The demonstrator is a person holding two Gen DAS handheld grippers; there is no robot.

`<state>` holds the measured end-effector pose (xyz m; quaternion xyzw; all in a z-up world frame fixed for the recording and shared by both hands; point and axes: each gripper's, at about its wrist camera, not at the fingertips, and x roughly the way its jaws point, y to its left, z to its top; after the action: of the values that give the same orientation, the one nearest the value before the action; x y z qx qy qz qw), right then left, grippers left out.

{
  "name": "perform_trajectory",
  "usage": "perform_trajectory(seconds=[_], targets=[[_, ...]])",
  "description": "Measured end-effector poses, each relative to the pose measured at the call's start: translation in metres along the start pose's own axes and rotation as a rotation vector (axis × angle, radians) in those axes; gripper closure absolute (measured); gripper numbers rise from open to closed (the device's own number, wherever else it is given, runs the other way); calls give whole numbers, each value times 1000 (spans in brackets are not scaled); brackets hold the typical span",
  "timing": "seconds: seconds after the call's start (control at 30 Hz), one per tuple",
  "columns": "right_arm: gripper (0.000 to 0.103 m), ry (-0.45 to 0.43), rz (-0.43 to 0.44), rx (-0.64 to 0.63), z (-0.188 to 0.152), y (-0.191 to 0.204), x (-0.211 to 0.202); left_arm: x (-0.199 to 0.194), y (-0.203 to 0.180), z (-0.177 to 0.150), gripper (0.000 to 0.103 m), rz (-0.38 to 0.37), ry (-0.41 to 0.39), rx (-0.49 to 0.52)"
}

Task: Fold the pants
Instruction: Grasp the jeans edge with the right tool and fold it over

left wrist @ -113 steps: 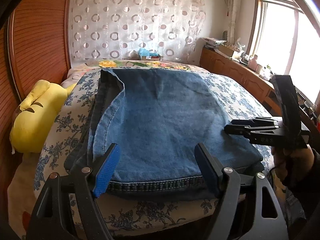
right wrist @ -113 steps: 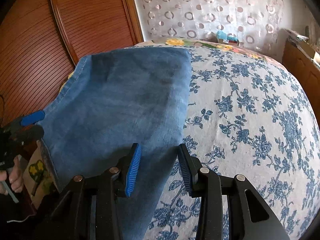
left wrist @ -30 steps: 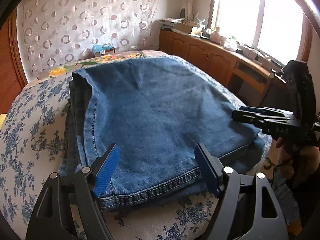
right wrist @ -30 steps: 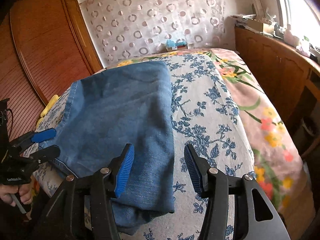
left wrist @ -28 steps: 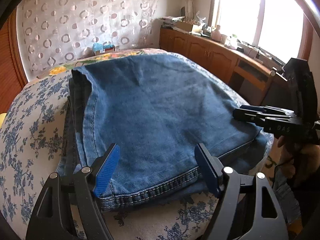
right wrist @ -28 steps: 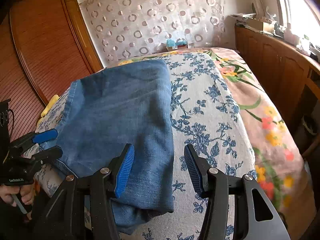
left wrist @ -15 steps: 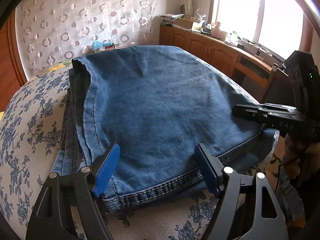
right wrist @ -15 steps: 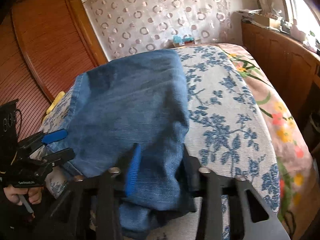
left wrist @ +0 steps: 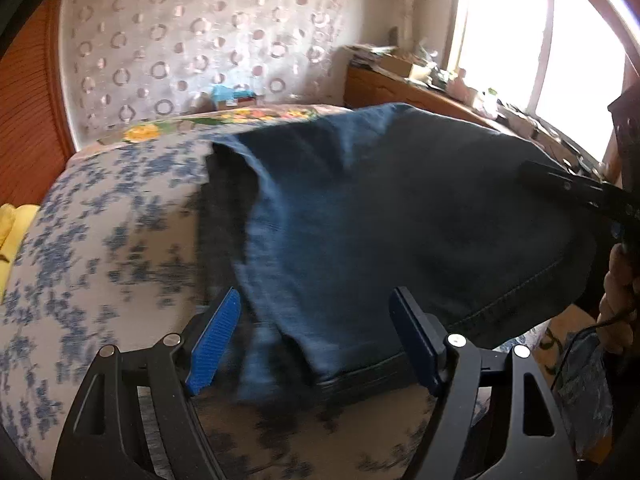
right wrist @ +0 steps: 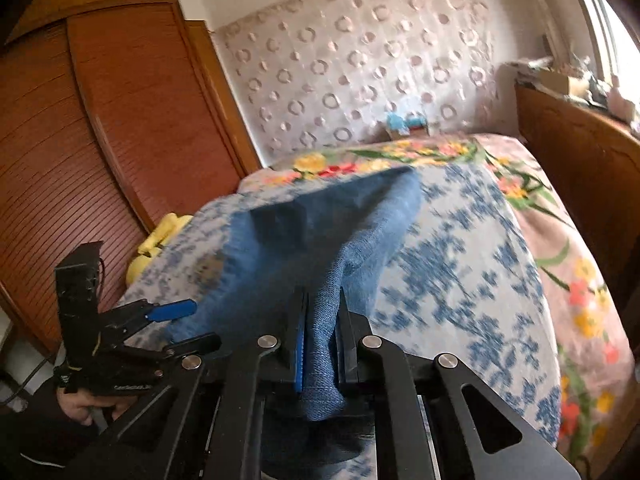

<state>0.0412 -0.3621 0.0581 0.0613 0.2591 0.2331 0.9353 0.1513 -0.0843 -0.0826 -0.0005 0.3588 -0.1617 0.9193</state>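
Folded blue denim pants (left wrist: 380, 220) lie on the flowered bed. My right gripper (right wrist: 320, 344) is shut on the near right edge of the pants (right wrist: 320, 240) and holds that side lifted off the bed. In the left wrist view the right gripper (left wrist: 576, 192) shows at the far right with the raised denim. My left gripper (left wrist: 316, 340) is open with its blue pads either side of the near hem, not gripping it. It also shows in the right wrist view (right wrist: 176, 320), open at the left edge of the pants.
The bed has a blue flowered cover (left wrist: 100, 240) and a pink flowered sheet (right wrist: 560, 248). A yellow plush toy (right wrist: 160, 236) lies by the wooden wardrobe (right wrist: 100, 140). A wooden cabinet (right wrist: 580, 152) runs along the right under the window.
My right gripper has closed on the right edge of the pants and lifted it. The left gripper stays open at the near hem; both views have swung.
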Motion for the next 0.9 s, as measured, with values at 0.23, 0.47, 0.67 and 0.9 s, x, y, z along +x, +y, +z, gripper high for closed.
perform_trajectory(seconds=[0.23, 0.47, 0.67, 0.9], targets=[[93, -7, 55, -63, 13, 31, 12, -32, 31, 0, 25, 32, -47, -38], [93, 15, 115, -109, 19, 59, 37, -56, 55, -4, 25, 51, -83, -74], [94, 61, 163, -154, 14, 86, 65, -67, 73, -10, 25, 72, -99, -103], [94, 166, 231, -193, 2, 113, 107, -76, 97, -22, 25, 100, -105, -155]])
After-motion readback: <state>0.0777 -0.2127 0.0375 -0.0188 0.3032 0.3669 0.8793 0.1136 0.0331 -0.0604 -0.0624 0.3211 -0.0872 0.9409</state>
